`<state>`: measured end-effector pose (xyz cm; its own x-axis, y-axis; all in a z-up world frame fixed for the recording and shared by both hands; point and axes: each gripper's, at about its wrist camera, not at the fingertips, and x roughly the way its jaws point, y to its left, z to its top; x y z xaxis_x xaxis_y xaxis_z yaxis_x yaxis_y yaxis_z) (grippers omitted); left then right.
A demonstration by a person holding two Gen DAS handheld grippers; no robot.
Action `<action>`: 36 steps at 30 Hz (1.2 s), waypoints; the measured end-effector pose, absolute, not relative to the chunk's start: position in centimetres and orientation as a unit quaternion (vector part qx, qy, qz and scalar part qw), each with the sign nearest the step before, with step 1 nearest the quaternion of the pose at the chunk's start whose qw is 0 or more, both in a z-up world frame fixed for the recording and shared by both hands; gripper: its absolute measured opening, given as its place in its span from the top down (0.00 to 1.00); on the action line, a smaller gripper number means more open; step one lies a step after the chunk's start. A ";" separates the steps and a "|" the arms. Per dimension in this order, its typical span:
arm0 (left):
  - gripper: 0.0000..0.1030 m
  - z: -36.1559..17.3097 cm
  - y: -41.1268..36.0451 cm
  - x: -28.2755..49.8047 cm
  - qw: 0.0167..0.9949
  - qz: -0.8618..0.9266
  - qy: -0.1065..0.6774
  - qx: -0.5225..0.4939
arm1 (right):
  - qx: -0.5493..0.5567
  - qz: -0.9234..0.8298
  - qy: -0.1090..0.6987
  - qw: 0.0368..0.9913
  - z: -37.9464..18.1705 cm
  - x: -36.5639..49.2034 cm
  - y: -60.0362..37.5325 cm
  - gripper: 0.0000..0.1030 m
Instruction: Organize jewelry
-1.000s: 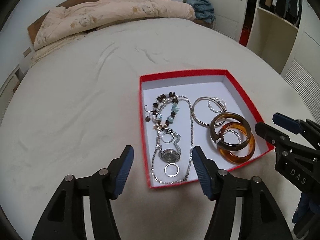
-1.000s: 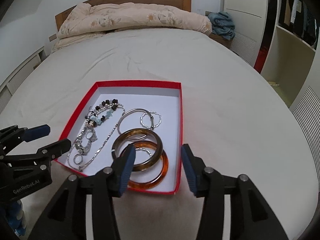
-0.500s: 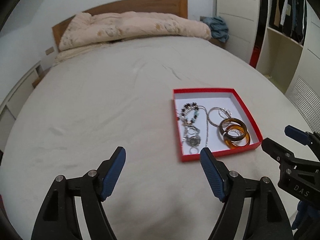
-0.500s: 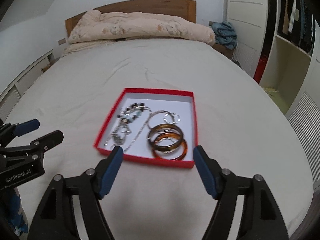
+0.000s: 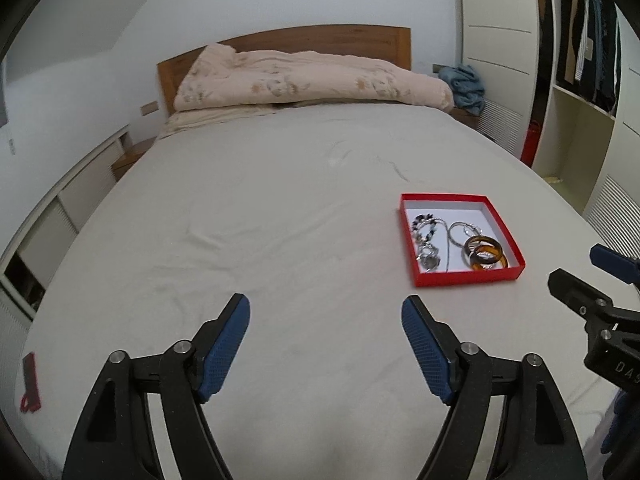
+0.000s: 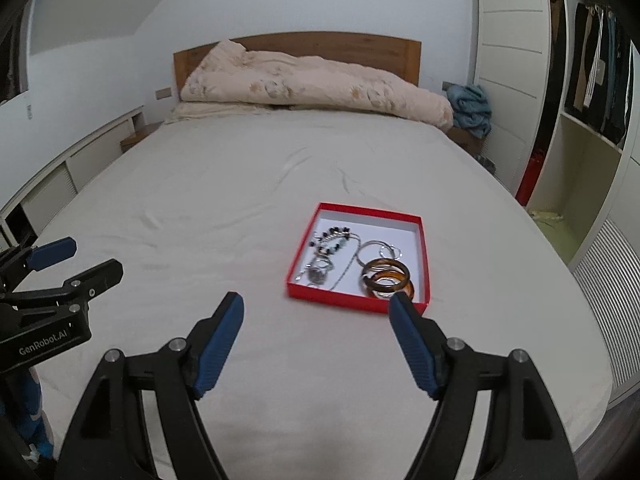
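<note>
A shallow red box point(image 5: 468, 278) point(image 6: 352, 300) lies on the grey bed sheet. Inside it are two amber bangles point(image 5: 486, 256) point(image 6: 388, 278), a thin silver hoop point(image 5: 460, 232) point(image 6: 374, 250), a beaded bracelet point(image 5: 426, 224) point(image 6: 332, 240) and a chain with a watch point(image 5: 430, 260) point(image 6: 318, 274). My left gripper point(image 5: 325, 304) point(image 6: 94, 256) hovers above bare sheet, left of the box; its jaws are opening with nothing between them. My right gripper point(image 6: 316, 300) point(image 5: 576, 266) hangs open and empty in front of the box, well short of it.
A folded floral quilt point(image 5: 312, 80) lies against the wooden headboard point(image 5: 320, 38). Blue cloth point(image 6: 470, 110) sits at the bed's far right corner, with an open wardrobe point(image 6: 588, 120) beyond. A small red item point(image 5: 30, 380) lies at the bed's left edge.
Both grippers have pulled back and upward from the box, which now looks much smaller and farther away. Both pairs of jaws have spread wider. The jewelry stays in the box.
</note>
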<state>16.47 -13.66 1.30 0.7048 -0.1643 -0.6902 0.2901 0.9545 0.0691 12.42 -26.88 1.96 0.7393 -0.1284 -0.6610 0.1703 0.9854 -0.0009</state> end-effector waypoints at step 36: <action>0.09 7.1 -3.2 1.7 0.956 -0.057 0.283 0.057 | 0.018 -0.076 0.300 0.951 6.8 0.2 -19.5 0.28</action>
<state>1.74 -3.23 7.13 0.8339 -0.0756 -0.5468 0.1405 0.9870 0.0778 0.18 -19.54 6.82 0.8083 -0.1342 -0.5733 0.1555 0.9878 -0.0121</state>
